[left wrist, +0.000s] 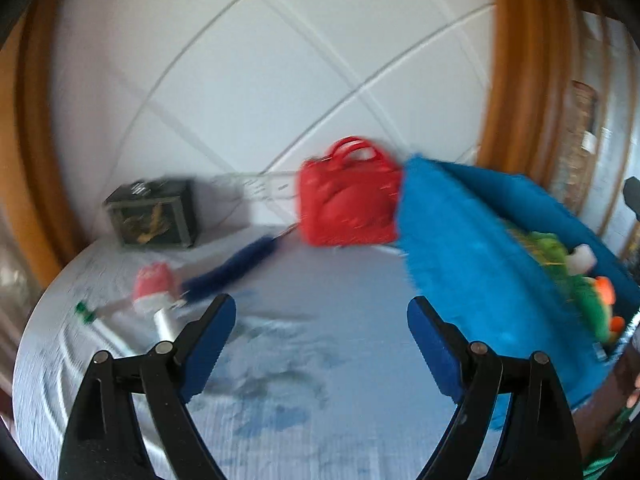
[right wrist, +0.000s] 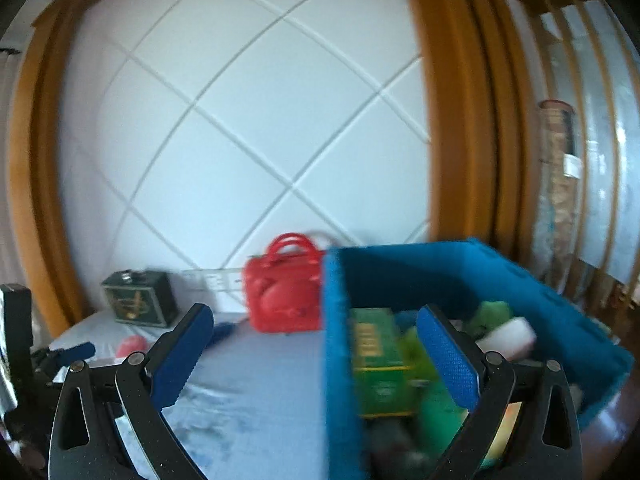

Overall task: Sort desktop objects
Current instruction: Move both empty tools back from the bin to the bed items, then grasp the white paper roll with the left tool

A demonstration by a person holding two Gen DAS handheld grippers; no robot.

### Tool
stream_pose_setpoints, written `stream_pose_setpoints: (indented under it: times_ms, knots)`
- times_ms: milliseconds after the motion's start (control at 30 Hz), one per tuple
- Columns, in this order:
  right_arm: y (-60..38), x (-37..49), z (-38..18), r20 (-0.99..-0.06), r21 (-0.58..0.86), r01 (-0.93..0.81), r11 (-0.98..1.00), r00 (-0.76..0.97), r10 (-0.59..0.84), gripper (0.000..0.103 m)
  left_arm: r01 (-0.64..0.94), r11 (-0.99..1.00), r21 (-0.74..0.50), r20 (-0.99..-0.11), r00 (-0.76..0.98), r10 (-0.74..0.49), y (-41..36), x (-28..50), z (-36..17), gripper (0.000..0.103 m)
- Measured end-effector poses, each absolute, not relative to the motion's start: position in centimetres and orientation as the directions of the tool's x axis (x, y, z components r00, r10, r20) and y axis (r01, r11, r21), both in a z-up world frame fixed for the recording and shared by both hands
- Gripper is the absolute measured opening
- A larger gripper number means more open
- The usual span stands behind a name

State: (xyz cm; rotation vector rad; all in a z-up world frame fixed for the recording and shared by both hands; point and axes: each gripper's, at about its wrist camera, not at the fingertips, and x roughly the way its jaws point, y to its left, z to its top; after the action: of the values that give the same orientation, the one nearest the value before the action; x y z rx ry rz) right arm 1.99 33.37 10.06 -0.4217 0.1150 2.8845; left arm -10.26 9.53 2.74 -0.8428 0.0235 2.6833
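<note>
while both spread, empty: left tool (left wrist: 320, 312), right tool (right wrist: 314, 322) by fuzzy blue bin (right wrist: 340, 320), glossy red handbag (right wrist: 284, 284)

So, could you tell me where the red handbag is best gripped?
Probably by its looped handles, coming from above: the red handbag stands upright against the wall with the handles raised clear on top, while the blue bin crowds its right side.

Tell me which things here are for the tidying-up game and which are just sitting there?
For the sorting: blue bin holding a green box, red bag, dark box, blue brush, red-and-white thing, both open grippers.

Just there: white wall, wooden frame, table cover.
</note>
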Motion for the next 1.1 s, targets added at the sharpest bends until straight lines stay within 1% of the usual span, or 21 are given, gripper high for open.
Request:
stream_pose_setpoints:
  times_ms: [167,267,333,500,600,700,867,1100]
  knots:
    - [27.5,-3.4,8.2,-0.372,0.01,-0.137,-0.99,-0.92,0.124,0.103,-0.174,-0.982,-0.072,-0.609,-0.772,0.181,1.5,-12.8,0.5,0.088]
    - [24.4,-6.7,6.5,-0.428,0.016,-0.083,-0.996,-0.901,0.068,0.103,-0.08,-0.995,-0.055,-0.656,-0.749,0.096,-3.3,-14.7,-1.8,0.088]
    - [22.8,-8.8,5.1,-0.465,0.025,-0.06,-0.998,-0.884,0.042,0.103,-0.038,-0.998,-0.048,-0.681,-0.729,0.06,-5.7,-15.6,-3.3,0.088]
    - [19.6,-14.0,1.4,-0.563,0.032,-0.001,-0.999,-0.826,-0.017,0.103,0.058,-0.997,-0.051,-0.742,-0.671,-0.001,-11.2,-17.8,-7.1,0.088]
    - [18.1,-17.0,-1.0,-0.616,0.038,0.038,-0.999,-0.786,-0.053,0.103,0.102,-0.993,-0.062,-0.772,-0.635,-0.017,-13.3,-19.6,-8.9,0.088]
    - [16.4,-19.8,-3.7,-0.675,0.054,0.101,-0.993,-0.73,-0.111,0.103,0.122,-0.99,-0.066,-0.797,-0.604,-0.021,-14.1,-21.8,-10.7,0.088]
    - [14.3,-24.8,-8.0,-0.744,0.038,0.145,-0.989,-0.656,-0.124,0.103,0.108,-0.993,-0.055,-0.839,-0.544,-0.013,-13.1,-26.5,-14.4,0.088]
    - [12.9,-32.0,-14.4,-0.816,0.032,0.169,-0.985,-0.564,-0.124,0.103,0.063,-0.994,-0.084,-0.882,-0.469,0.045,-10.2,-32.7,-19.4,0.088]
